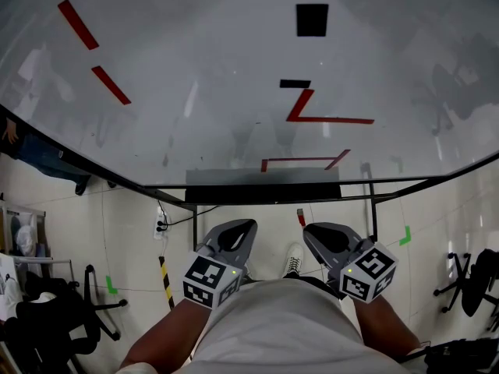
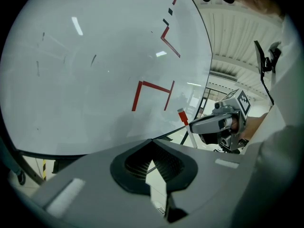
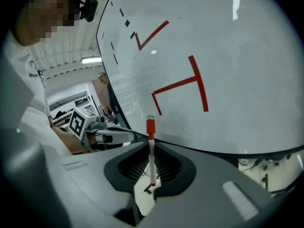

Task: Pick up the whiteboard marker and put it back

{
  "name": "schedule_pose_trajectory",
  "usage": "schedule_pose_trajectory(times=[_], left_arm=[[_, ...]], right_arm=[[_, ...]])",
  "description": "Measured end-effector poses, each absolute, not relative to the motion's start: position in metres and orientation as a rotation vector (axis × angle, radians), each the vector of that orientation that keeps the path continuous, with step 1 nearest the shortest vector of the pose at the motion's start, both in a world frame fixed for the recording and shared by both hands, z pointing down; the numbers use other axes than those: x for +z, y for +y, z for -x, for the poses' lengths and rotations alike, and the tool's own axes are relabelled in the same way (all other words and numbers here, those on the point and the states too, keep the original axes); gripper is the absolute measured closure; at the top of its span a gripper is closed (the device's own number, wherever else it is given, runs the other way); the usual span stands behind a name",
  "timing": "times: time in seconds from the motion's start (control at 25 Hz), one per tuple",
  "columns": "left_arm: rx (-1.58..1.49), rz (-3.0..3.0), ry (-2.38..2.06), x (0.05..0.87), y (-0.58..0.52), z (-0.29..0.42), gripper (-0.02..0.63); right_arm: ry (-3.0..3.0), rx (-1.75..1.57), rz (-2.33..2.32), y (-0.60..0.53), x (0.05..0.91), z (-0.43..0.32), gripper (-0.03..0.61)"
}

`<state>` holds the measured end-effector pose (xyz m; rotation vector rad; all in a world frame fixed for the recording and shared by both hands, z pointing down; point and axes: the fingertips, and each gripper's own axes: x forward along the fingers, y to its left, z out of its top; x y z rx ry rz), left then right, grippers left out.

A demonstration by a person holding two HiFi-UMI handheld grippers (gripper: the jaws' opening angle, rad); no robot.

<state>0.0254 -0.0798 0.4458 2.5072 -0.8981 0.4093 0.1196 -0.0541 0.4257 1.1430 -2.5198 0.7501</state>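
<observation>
The whiteboard marker (image 3: pixel 151 148), white with a red cap, stands upright between the jaws of my right gripper (image 3: pixel 151 175), which is shut on it. In the head view its red tip (image 1: pixel 300 218) sticks out past the right gripper (image 1: pixel 309 231), below the whiteboard's tray (image 1: pixel 265 187). From the left gripper view the marker (image 2: pixel 183 117) points up out of the right gripper (image 2: pixel 209 124). My left gripper (image 1: pixel 246 226) is held low beside it, shut with nothing in it (image 2: pixel 152 141). The whiteboard (image 1: pixel 234 76) bears red lines and two black patches.
The board's black frame legs (image 1: pixel 373 209) stand just ahead. A power strip with cable (image 1: pixel 161 224) and a yellow-black strip (image 1: pixel 166 280) lie on the tiled floor. Office chairs stand at left (image 1: pixel 47 310) and right (image 1: pixel 472 279). A person (image 1: pixel 31 150) is at far left.
</observation>
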Motion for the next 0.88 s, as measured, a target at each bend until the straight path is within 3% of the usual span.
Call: schedule_pose_trajectory(times=[0.88], left_arm=[[0.388,-2.465,-0.881,0.452,-0.081,-0.023,0.597]], right_arm=[[-2.494,0.764,-1.098,-0.052,0.44,-0.111,0.54]])
